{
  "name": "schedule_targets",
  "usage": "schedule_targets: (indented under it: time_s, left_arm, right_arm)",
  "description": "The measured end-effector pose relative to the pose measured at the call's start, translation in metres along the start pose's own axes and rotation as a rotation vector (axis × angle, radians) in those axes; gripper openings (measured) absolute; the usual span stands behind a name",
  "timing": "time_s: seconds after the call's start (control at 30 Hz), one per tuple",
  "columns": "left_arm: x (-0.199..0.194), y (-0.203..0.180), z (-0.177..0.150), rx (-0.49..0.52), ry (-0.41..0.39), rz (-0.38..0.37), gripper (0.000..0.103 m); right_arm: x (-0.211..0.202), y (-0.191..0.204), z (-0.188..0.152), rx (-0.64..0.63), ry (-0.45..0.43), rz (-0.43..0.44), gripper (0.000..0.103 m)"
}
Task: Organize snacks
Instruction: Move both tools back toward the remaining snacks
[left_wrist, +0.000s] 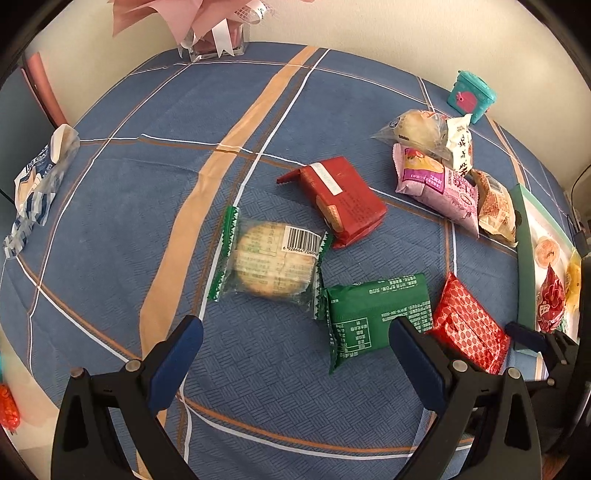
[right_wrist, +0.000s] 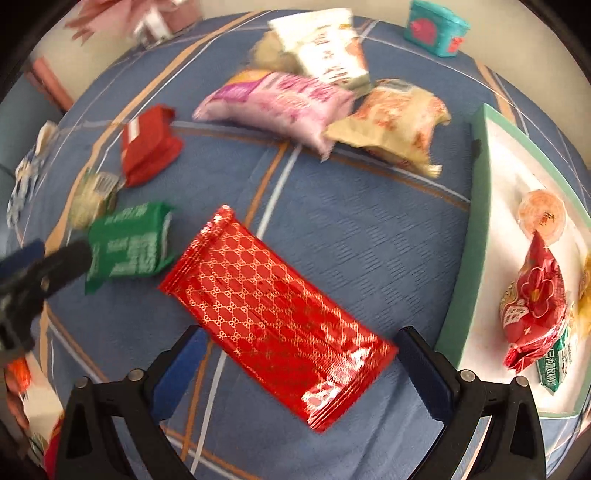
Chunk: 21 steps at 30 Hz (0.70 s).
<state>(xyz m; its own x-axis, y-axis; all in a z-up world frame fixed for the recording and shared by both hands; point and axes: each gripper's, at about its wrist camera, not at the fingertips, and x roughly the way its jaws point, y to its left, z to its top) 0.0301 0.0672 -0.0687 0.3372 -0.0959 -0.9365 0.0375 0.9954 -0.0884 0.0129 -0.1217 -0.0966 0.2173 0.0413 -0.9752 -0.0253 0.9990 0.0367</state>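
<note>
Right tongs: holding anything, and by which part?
Nothing held. The right tongs are open, straddling the near end of the red gold-patterned packet on the tablecloth. Left tongs are open and empty too.

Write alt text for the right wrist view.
An open right gripper frames a shiny red snack packet lying on a blue plaid tablecloth. More snacks lie behind it, and a green-edged box at right holds a few.
</note>
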Motion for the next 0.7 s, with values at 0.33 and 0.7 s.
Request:
schedule_targets:
  time_s: [0.33, 0.7]
  left_arm:
    - [0.003, -0.015, 0.011, 0.082, 0.001, 0.014, 0.101]
    - [0.008, -0.035, 0.024, 0.269, 0.026, -0.057, 0.101]
  right_arm:
    - [-0.004, -0.019, 0.017, 0.115, -0.069, 0.029, 0.103]
    - [0.003, -0.007, 0.029, 0.036, -0.001, 0.017, 0.103]
